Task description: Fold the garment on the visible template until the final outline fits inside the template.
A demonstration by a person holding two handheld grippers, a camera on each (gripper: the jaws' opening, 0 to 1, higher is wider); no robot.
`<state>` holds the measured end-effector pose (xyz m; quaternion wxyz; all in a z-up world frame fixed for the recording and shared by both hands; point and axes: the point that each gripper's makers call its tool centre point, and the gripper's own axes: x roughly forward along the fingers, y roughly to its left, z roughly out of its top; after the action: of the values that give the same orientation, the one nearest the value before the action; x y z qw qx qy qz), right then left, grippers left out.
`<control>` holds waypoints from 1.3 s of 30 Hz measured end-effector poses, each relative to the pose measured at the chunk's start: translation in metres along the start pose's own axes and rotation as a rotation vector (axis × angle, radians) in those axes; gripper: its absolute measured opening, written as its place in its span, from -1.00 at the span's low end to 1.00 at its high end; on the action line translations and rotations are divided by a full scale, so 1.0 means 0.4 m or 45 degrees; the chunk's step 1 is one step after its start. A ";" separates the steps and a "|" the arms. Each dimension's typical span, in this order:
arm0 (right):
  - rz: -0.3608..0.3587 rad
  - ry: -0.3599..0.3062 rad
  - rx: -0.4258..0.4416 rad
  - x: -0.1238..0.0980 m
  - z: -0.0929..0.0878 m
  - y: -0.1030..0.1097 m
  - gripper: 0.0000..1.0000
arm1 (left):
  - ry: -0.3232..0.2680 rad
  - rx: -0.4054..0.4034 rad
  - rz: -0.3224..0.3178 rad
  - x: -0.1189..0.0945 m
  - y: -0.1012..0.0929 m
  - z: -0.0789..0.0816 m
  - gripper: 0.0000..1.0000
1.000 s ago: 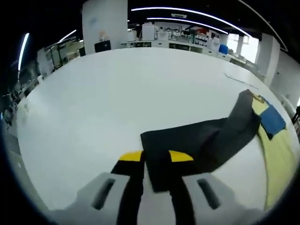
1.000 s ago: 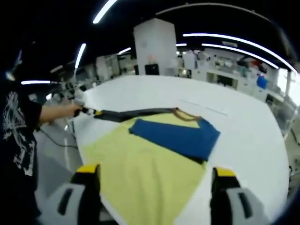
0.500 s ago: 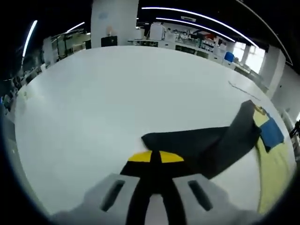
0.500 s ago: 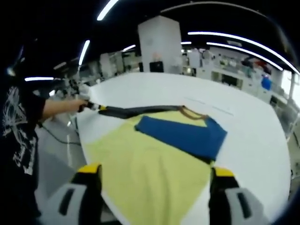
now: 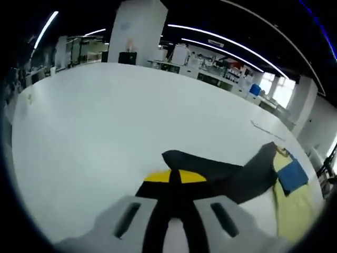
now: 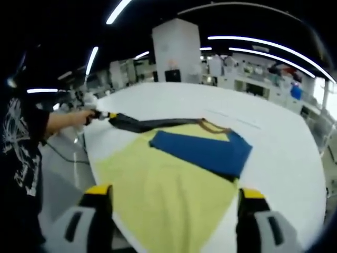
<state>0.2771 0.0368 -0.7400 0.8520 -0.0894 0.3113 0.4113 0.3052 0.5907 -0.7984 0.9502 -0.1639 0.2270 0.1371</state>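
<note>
The left gripper (image 5: 175,182) is clamped on the dark sleeve (image 5: 231,174) of the garment (image 6: 174,179), drawn out taut over the white bench (image 5: 105,116) near its edge; the right gripper (image 6: 171,197) stands with jaws wide apart, holding nothing, above the yellow body lying at the bench's near edge, the blue sleeve (image 6: 202,150) folded across it; no template outline is discernible; pulling harder would likely drag the body and undo that fold, or slip the cloth over the edge
</note>
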 end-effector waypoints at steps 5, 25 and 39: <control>-0.015 -0.002 0.003 -0.002 0.001 -0.007 0.97 | -0.063 -0.074 0.008 -0.003 0.004 0.023 -1.00; -0.053 -0.014 0.027 -0.019 0.000 -0.027 0.97 | -0.120 -0.308 0.120 0.011 0.025 0.019 -1.00; -0.046 -0.015 0.024 -0.020 -0.003 -0.028 0.98 | -0.102 -0.186 0.086 0.002 -0.026 0.043 -1.00</control>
<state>0.2814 0.0238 -0.7371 0.8619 -0.0848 0.3086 0.3932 0.3159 0.5876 -0.7816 0.9388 -0.2195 0.1834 0.1918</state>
